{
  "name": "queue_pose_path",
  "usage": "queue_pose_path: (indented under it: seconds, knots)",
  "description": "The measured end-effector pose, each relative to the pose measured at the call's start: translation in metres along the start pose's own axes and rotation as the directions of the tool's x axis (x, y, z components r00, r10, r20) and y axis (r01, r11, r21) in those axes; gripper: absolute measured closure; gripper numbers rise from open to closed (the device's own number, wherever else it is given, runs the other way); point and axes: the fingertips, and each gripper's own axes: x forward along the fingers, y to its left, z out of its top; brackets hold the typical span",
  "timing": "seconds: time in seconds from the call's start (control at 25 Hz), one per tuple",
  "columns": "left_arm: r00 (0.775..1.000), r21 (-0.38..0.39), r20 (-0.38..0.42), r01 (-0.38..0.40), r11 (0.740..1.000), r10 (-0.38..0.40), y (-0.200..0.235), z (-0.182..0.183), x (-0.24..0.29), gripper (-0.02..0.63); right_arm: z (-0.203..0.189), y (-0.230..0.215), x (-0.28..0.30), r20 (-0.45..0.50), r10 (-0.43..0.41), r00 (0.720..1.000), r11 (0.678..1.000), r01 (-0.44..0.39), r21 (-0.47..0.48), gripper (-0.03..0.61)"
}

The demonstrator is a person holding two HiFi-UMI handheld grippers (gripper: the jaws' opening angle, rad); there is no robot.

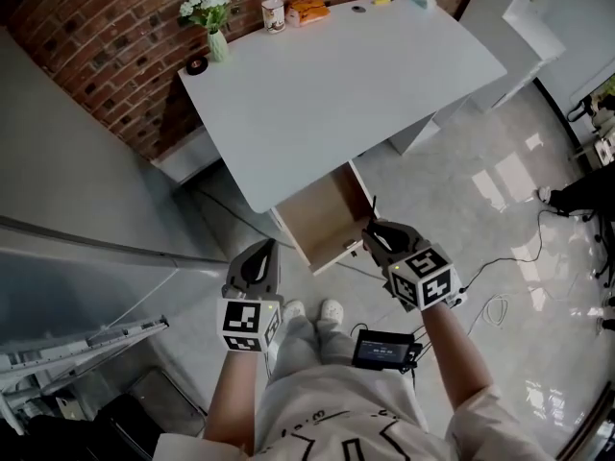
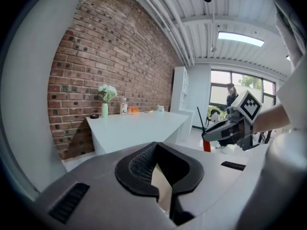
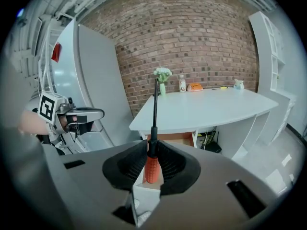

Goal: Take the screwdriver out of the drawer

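My right gripper is shut on the orange handle of the screwdriver. Its thin black shaft points up and away from the jaws. The gripper hovers above the front of the open wooden drawer, which juts out from under the white table. The drawer's bottom looks bare. My left gripper is held to the left of the drawer, its pads together with nothing between them. In the left gripper view the right gripper shows with the screwdriver's handle hanging below it.
On the table's far edge stand a vase of white flowers, a bottle and an orange packet. A grey partition rises on the left. A black device hangs at the waist, and cables lie on the glossy floor.
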Motion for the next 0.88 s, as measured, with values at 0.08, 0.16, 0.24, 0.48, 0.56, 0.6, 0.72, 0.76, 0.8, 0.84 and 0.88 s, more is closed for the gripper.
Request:
queue_pose_path:
  seconds: [0.08, 0.16, 0.24, 0.48, 0.56, 0.6, 0.72, 0.76, 0.8, 0.84, 0.88]
  knots:
    - [1.0, 0.003, 0.01, -0.002, 1.0, 0.002, -0.004, 0.009, -0.008, 0.606, 0.008, 0.006, -0.016, 0.02, -0.003, 1.0, 1.0, 0.003, -0.022, 0.511]
    - [1.0, 0.013, 0.03, -0.002, 1.0, 0.002, -0.008, 0.022, -0.014, 0.606, 0.016, 0.01, -0.031, 0.044, -0.01, 0.999, 0.999, 0.012, -0.035, 0.511]
    - [0.998, 0.025, 0.058, -0.004, 1.0, 0.002, -0.01, 0.037, -0.019, 0.606, 0.028, 0.013, -0.044, 0.074, -0.02, 0.997, 0.998, 0.024, -0.049, 0.511]
    - [0.99, 0.054, 0.144, -0.02, 0.998, 0.012, -0.011, 0.075, -0.033, 0.606, 0.067, 0.022, -0.076, 0.197, -0.078, 0.977, 0.982, 0.109, -0.151, 0.511]
    - [0.986, 0.059, 0.166, -0.027, 0.998, 0.017, -0.012, 0.087, -0.041, 0.606, 0.078, 0.024, -0.089, 0.237, -0.097, 0.967, 0.978, 0.137, -0.16, 0.511]
    - [0.984, 0.067, 0.176, -0.028, 0.997, 0.016, -0.013, 0.093, -0.044, 0.606, 0.082, 0.025, -0.096, 0.256, -0.105, 0.961, 0.977, 0.148, -0.155, 0.511]
    - [0.978, 0.115, 0.208, -0.037, 0.993, 0.012, -0.013, 0.11, -0.054, 0.606, 0.093, 0.029, -0.111, 0.301, -0.122, 0.946, 0.974, 0.173, -0.148, 0.511]
    - [0.976, 0.128, 0.22, -0.042, 0.991, 0.013, -0.012, 0.115, -0.058, 0.606, 0.095, 0.031, -0.114, 0.31, -0.125, 0.943, 0.972, 0.18, -0.154, 0.511]
    - [0.973, 0.136, 0.232, -0.048, 0.99, 0.015, -0.011, 0.12, -0.06, 0.606, 0.097, 0.032, -0.117, 0.315, -0.128, 0.94, 0.969, 0.187, -0.162, 0.511]
    - [0.97, 0.143, 0.243, -0.052, 0.988, 0.016, -0.01, 0.124, -0.062, 0.606, 0.097, 0.033, -0.119, 0.32, -0.131, 0.938, 0.966, 0.193, -0.169, 0.511]
    - [0.967, 0.149, 0.253, -0.053, 0.987, 0.014, -0.01, 0.127, -0.063, 0.606, 0.098, 0.032, -0.121, 0.324, -0.136, 0.936, 0.965, 0.2, -0.171, 0.511]
